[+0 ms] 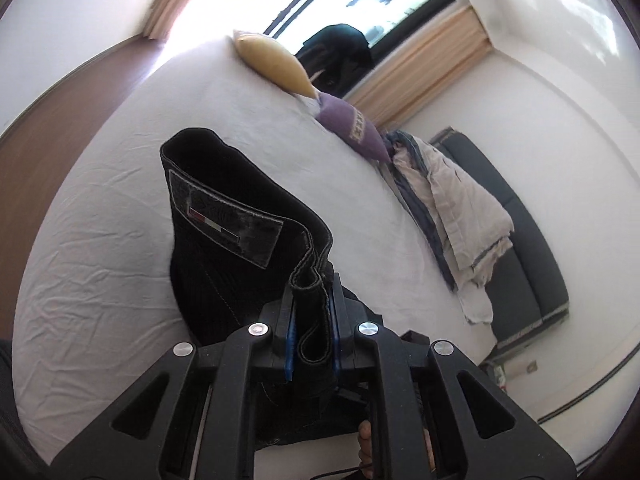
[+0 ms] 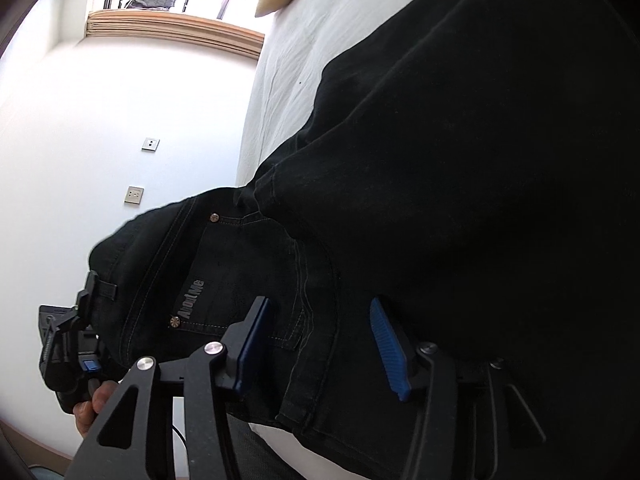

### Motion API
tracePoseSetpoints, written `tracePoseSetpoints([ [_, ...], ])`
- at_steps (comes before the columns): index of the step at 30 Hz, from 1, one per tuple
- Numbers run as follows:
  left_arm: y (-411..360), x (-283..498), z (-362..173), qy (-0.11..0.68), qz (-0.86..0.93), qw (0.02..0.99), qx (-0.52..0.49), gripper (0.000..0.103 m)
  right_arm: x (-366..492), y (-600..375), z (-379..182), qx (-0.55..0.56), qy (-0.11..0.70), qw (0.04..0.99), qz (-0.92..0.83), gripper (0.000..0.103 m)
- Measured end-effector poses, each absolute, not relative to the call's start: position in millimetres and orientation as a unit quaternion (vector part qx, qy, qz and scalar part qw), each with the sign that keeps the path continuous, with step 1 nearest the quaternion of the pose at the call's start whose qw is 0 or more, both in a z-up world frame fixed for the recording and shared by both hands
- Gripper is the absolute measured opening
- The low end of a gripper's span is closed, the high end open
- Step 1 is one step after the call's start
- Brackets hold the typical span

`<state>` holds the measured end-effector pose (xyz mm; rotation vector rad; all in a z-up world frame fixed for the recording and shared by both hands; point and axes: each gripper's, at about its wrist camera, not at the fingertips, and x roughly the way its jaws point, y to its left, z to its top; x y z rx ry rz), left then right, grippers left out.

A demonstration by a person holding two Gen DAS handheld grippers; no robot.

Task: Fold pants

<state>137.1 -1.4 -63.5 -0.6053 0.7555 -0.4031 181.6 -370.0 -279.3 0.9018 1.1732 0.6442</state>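
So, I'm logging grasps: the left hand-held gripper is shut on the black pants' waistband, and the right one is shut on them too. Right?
Not quite. The left hand-held gripper is shut on the pants waistband, but the right wrist view shows the right hand-held gripper open, its blue pads apart over the denim.

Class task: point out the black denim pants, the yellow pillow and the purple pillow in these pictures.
Black denim pants (image 1: 224, 216): left wrist view, on the waistband label patch.
Yellow pillow (image 1: 272, 62): left wrist view, on its middle.
Purple pillow (image 1: 344, 120): left wrist view, on its plain purple face.
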Motion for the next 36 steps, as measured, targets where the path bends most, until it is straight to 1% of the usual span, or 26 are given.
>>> tracePoseSetpoints([
  [1,-22,136,-58,0.365,-0.208,0.868,-0.265,0.011,183,-374,-278,0.415,0.527,0.683,0.29,0.057],
  [2,-42,136,-57,0.368,-0.223,0.869,-0.245,0.011,183,-381,-276,0.433,0.523,0.674,0.293,0.064],
  [3,-63,136,-57,0.373,-0.237,0.868,-0.228,0.011,184,-390,-273,0.453,0.51,0.668,0.296,0.069],
  [4,-79,130,-59,0.38,-0.249,0.865,-0.214,0.011,184,-401,-267,0.468,0.497,0.669,0.295,0.076],
  [5,-96,129,-63,0.387,-0.259,0.862,-0.201,0.011,185,-412,-261,0.476,0.487,0.671,0.293,0.078],
  [7,-125,128,-75,0.406,-0.273,0.854,-0.177,0.011,187,-429,-246,0.487,0.469,0.666,0.313,0.079],
  [9,-144,124,-87,0.42,-0.282,0.847,-0.161,0.011,189,-442,-228,0.475,0.461,0.676,0.324,0.08],
  [11,-161,121,-94,0.427,-0.286,0.846,-0.139,0.011,190,-455,-213,0.462,0.455,0.688,0.324,0.084],
  [13,-169,121,-104,0.437,-0.288,0.841,-0.138,0.011,191,-469,-206,0.474,0.437,0.685,0.341,0.085],
  [15,-178,123,-108,0.438,-0.288,0.841,-0.13,0.011,188,-483,-202,0.478,0.426,0.698,0.319,0.086],
  [18,-190,120,-112,0.437,-0.286,0.847,-0.101,0.011,185,-482,-203,0.474,0.44,0.695,0.314,0.087],
  [21,-209,116,-115,0.435,-0.286,0.851,-0.065,0.011,182,-465,-197,0.431,0.464,0.703,0.324,0.086],
  [22,-222,120,-114,0.437,-0.287,0.851,-0.055,0.011,181,-459,-193,0.413,0.468,0.709,0.328,0.085],
  [24,-233,119,-119,0.439,-0.287,0.851,-0.04,0.011,178,-450,-183,0.357,0.485,0.734,0.314,0.076],
  [26,-247,115,-121,0.439,-0.287,0.851,-0.019,0.011,177,-442,-177,0.296,0.511,0.753,0.29,0.061],
  [27,-252,115,-123,0.441,-0.287,0.851,-0.012,0.011,177,-439,-174,0.272,0.521,0.758,0.283,0.056],
  [28,-257,114,-127,0.443,-0.287,0.849,-0.007,0.011,175,-436,-172,0.248,0.529,0.762,0.278,0.042],
  [29,-263,113,-130,0.444,-0.288,0.848,-0.001,0.011,173,-433,-171,0.225,0.534,0.769,0.27,0.034],
  [30,-270,112,-132,0.445,-0.288,0.848,0.007,0.011,173,-436,-169,0.207,0.537,0.775,0.26,0.031],
  [31,-274,110,-134,0.444,-0.29,0.848,0.012,0.011,172,-439,-167,0.195,0.538,0.781,0.251,0.022],
  [34,-292,108,-138,0.442,-0.296,0.846,0.026,0.011,171,-448,-165,0.176,0.534,0.791,0.238,0.017],
  [36,-306,109,-136,0.439,-0.301,0.846,0.034,0.011,167,-460,-163,0.177,0.53,0.796,0.235,0.017],
])
